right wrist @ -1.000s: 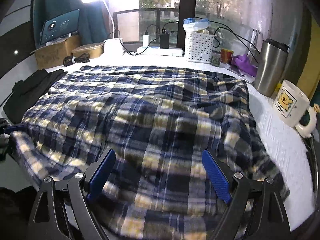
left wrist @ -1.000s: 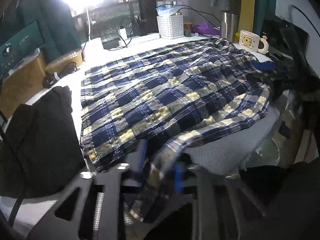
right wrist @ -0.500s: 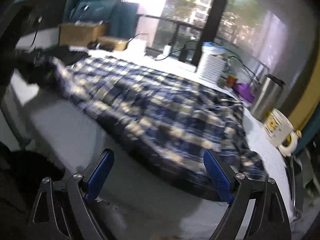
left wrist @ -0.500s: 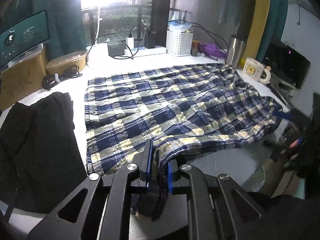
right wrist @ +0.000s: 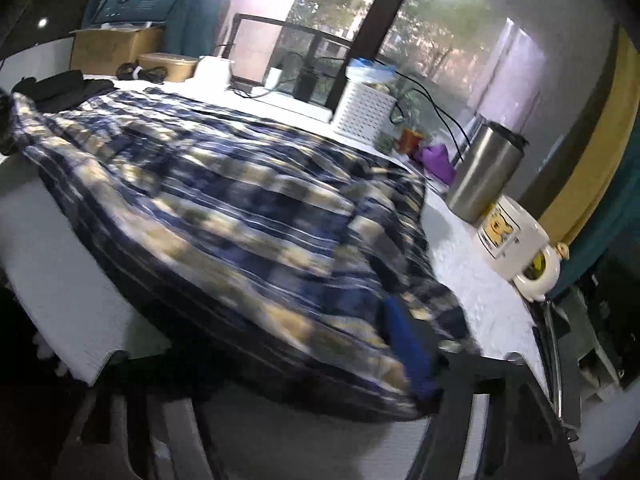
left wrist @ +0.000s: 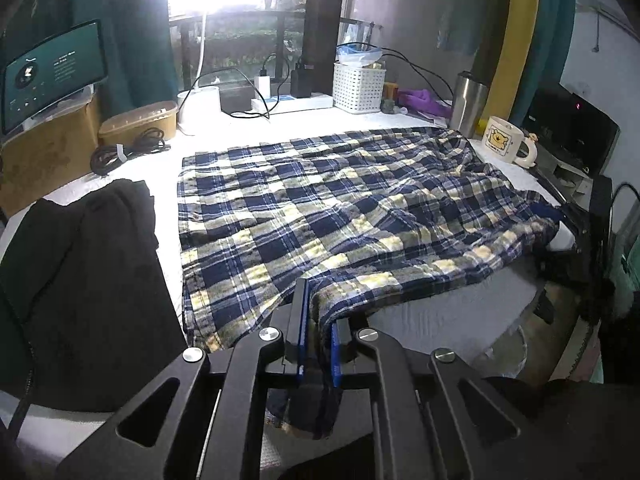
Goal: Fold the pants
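Observation:
Blue, white and yellow plaid pants (left wrist: pixel 340 208) lie spread over the white table (left wrist: pixel 320 120); they also show in the right wrist view (right wrist: pixel 224 216). My left gripper (left wrist: pixel 318 344) is shut on the pants' near edge at the table's front, with cloth hanging down between its blue pads. My right gripper (right wrist: pixel 408 356) is at the pants' near right corner. One blue pad shows against the cloth there, the rest is blurred, so its state is unclear. It shows in the left wrist view (left wrist: pixel 560 216) at the pants' right edge.
A black garment (left wrist: pixel 80 272) lies at the table's left. A bear mug (left wrist: pixel 506 142), a steel tumbler (left wrist: pixel 468 104), a white basket (left wrist: pixel 358 86), a power strip with cables, a coiled cable (left wrist: pixel 124 152) and a cardboard box (left wrist: pixel 48 148) line the back and right edges.
My left gripper has closed on the pants' front edge and drawn back. My right gripper, open over the pants before, has swung to the near right corner and now touches the cloth.

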Tool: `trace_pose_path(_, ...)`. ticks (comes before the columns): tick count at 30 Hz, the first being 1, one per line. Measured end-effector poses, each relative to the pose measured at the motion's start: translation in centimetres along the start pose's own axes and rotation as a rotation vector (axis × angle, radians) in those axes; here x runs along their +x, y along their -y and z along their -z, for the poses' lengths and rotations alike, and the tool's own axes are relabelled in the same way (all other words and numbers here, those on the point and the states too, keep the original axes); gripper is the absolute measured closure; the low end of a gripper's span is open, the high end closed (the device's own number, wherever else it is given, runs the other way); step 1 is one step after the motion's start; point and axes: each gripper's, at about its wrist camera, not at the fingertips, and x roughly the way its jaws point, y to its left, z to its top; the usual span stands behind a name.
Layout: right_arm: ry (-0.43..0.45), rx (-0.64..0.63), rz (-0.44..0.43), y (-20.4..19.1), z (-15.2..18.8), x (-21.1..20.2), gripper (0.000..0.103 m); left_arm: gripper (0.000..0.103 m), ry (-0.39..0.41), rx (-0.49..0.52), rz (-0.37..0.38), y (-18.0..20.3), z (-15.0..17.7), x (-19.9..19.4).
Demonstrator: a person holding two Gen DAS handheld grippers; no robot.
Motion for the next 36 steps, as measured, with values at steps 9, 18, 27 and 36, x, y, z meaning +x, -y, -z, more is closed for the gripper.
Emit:
trace_pose_path(9, -0.019, 0.039, -0.008, 2.3, 1.7, -0.1, 0.077, 0.095, -0.047, 0.069, -0.051, 0.7, 1.4, 1.6)
trace_pose_path(18, 0.032, 0.014, 0.027, 2.5, 2.1, 0.3, 0.076, 0.088, -0.070, 0.135, -0.120, 1.1, 3.9, 3.1)
trace_pose_path(27, 0.015, 0.112, 0.033, 3.3, 1.0, -1.0, 0.088, 0.100, -0.027, 0.160, -0.142, 1.7, 3.7, 1.6)
trace_pose_path(36, 0.108, 0.165, 0.048, 4.4, -1.4, -5.1, 0.090, 0.100, 0.139, 0.069, -0.107, 1.4, 0.9, -4.3)
